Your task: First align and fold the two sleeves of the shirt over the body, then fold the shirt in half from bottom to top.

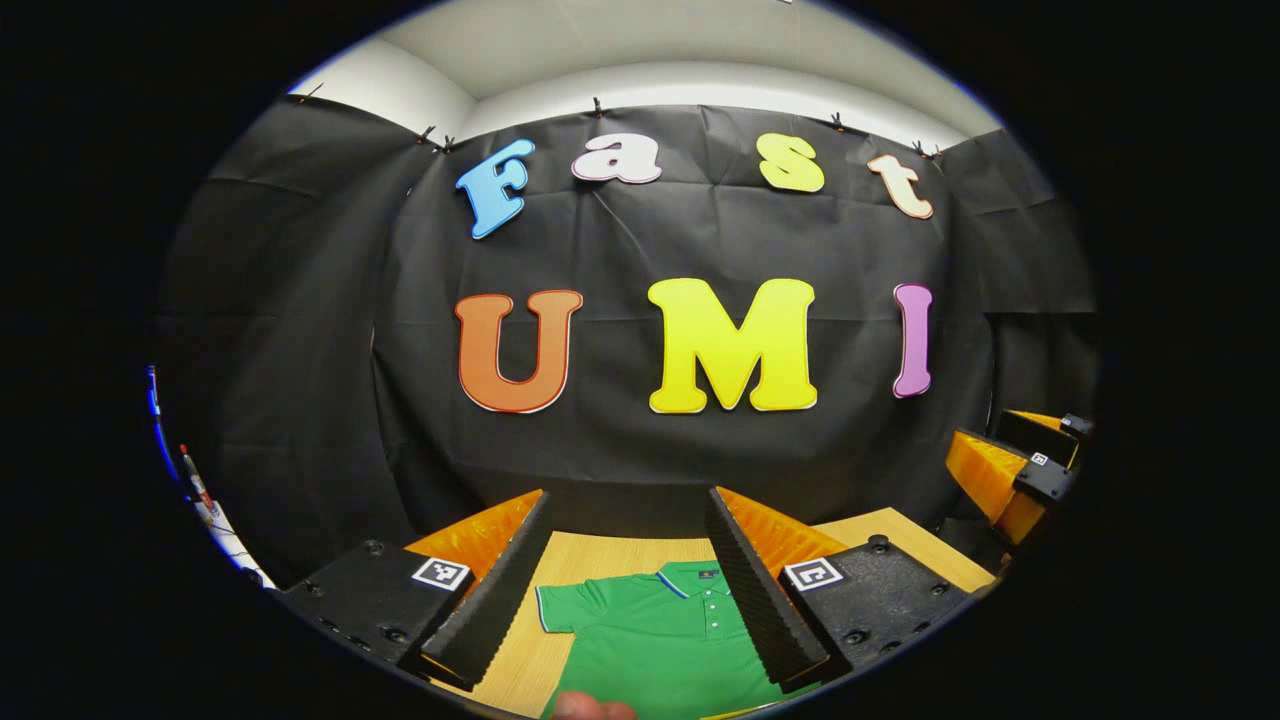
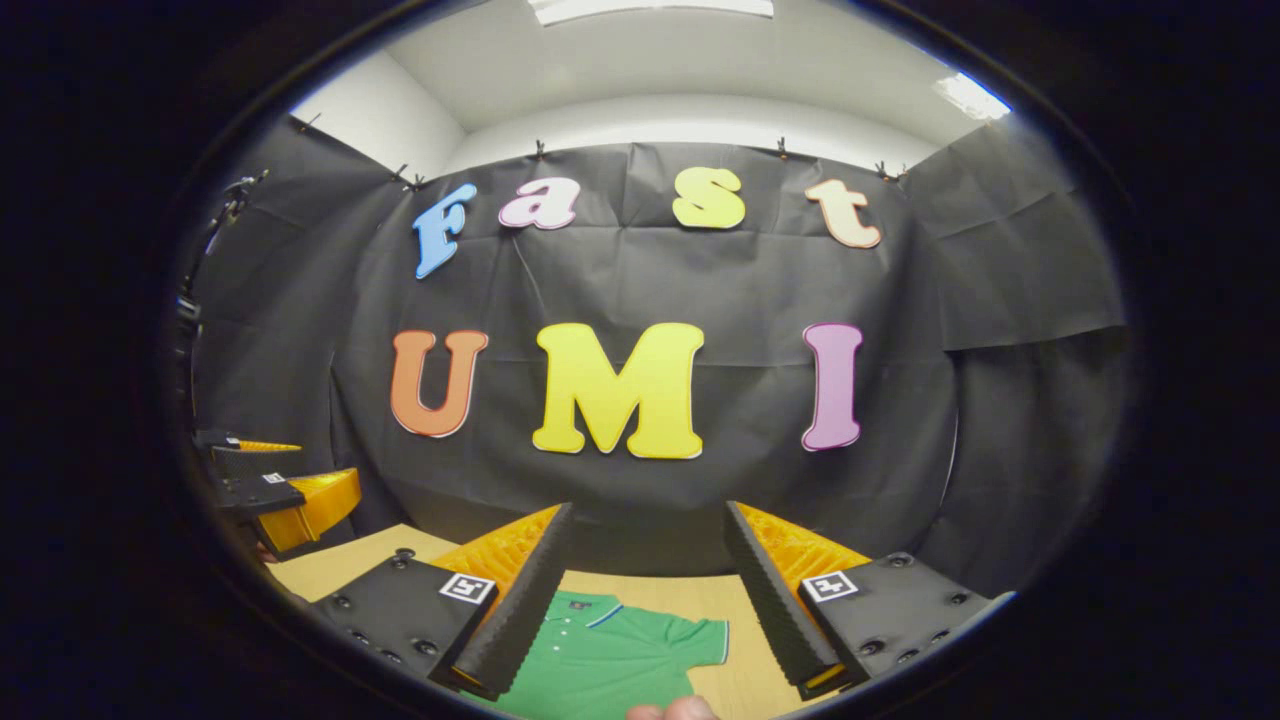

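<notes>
A green polo shirt (image 1: pixel 650 640) lies flat on the wooden table (image 1: pixel 590 555), collar toward the far wall, short sleeves spread out. In the left gripper view my left gripper (image 1: pixel 628 505) hangs open above the shirt's left sleeve and collar, nothing between its fingers. In the right gripper view my right gripper (image 2: pixel 648 515) is open above the shirt (image 2: pixel 610 655), over its right sleeve (image 2: pixel 700 635). The right gripper (image 1: pixel 1020 475) also shows at the far right of the left gripper view, and the left gripper (image 2: pixel 275 490) at the far left of the right gripper view.
The table's far edge (image 2: pixel 660 580) meets the black cloth wall. A fingertip (image 1: pixel 590 708) shows at the bottom of the left gripper view and another fingertip (image 2: pixel 675 710) at the bottom of the right gripper view. Bare wood (image 2: pixel 330 570) lies beside the shirt.
</notes>
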`<state>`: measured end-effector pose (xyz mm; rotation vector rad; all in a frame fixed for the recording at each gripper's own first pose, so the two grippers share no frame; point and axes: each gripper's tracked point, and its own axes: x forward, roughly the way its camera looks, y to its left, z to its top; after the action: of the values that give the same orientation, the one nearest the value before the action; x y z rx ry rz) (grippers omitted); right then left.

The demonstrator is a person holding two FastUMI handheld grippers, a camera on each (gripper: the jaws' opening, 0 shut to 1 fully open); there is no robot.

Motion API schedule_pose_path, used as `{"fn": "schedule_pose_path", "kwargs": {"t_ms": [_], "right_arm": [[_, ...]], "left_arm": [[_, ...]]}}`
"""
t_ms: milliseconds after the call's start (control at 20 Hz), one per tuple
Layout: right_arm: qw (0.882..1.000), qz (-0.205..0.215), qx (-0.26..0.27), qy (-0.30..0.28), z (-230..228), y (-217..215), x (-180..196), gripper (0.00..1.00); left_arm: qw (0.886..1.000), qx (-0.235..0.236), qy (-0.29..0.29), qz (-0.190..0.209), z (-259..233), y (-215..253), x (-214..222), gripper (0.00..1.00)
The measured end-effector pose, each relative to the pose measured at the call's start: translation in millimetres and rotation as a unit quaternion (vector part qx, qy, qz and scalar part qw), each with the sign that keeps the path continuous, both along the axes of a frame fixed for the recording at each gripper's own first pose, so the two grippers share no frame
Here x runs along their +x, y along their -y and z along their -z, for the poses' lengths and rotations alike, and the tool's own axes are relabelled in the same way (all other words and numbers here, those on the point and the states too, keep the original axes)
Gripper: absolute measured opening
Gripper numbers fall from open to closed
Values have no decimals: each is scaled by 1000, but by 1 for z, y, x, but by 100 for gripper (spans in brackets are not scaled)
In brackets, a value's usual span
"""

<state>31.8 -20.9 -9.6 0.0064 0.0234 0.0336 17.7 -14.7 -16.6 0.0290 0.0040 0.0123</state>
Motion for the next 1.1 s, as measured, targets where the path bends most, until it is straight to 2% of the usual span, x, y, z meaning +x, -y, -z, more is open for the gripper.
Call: {"fn": "schedule_pose_path", "kwargs": {"t_ms": [300,350,400,600,750,900,1100], "right_arm": [[1000,11,-3,-25,19,17,6,89],[999,12,-2,-34,24,20,7,89],[999,13,-3,-46,32,24,8,95],[994,3,7,-104,66,34,14,95],[975,-20,30,-220,117,38,20,95],[953,-16,34,-300,156,59,33,96],[917,-1,40,-396,199,81,59,95]], "left_arm": [[1000,-3,-16,11,17,10,3,98],[1000,-3,-20,15,21,13,4,98],[1000,-2,-26,18,25,15,5,98],[998,-4,-46,34,43,23,5,100],[997,-5,-65,42,54,30,8,98],[996,-8,-81,47,67,33,13,98],[994,-10,-104,37,82,29,18,99]]}}
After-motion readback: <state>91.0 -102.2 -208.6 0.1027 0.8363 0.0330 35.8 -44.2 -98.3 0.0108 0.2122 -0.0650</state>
